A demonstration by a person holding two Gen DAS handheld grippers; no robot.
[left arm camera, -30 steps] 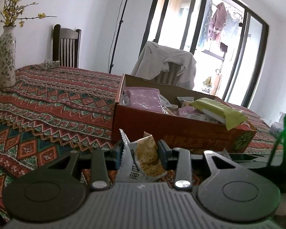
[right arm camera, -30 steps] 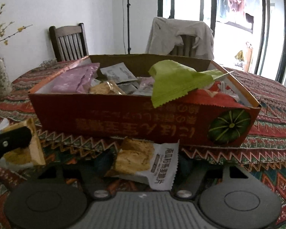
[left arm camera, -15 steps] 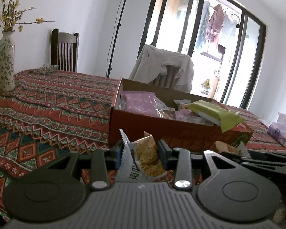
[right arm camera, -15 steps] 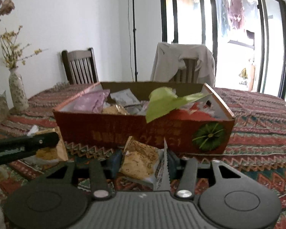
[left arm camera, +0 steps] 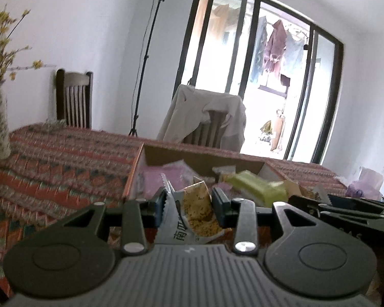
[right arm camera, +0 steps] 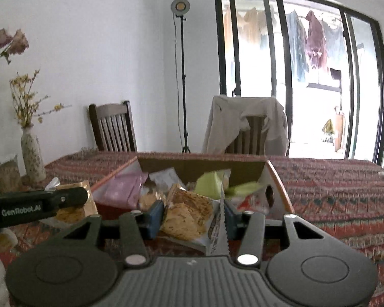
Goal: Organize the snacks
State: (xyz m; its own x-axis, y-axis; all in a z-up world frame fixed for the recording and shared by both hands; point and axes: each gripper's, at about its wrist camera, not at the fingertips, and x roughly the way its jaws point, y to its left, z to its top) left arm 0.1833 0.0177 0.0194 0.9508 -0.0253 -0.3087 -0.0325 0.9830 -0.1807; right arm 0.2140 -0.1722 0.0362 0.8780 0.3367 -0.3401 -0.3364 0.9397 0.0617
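My left gripper (left arm camera: 189, 204) is shut on a clear snack packet (left arm camera: 195, 211) of crumbly yellow cake, held up in front of the red cardboard box (left arm camera: 134, 176). My right gripper (right arm camera: 193, 216) is shut on another packet of golden biscuits (right arm camera: 185, 213), also lifted before the box (right arm camera: 279, 186). The box holds several snacks, among them a pink pack (right arm camera: 124, 190) and a green pack (left arm camera: 256, 186). In the right wrist view the left gripper (right arm camera: 71, 199) shows at the left edge with its packet (right arm camera: 71, 212). The right gripper's fingers (left arm camera: 345, 207) reach in from the right of the left wrist view.
A patterned red cloth (right arm camera: 332, 186) covers the table. A flowered vase (right arm camera: 33, 161) stands at the far left. Two chairs, one wooden (right arm camera: 112, 128) and one draped with a beige jacket (right arm camera: 245, 125), stand behind the table. A lamp stand (right arm camera: 183, 76) is by the wall.
Both grippers have risen with their packets, so the box now sits lower in both views. The right gripper shut on its biscuit packet and lifted it off the cloth.
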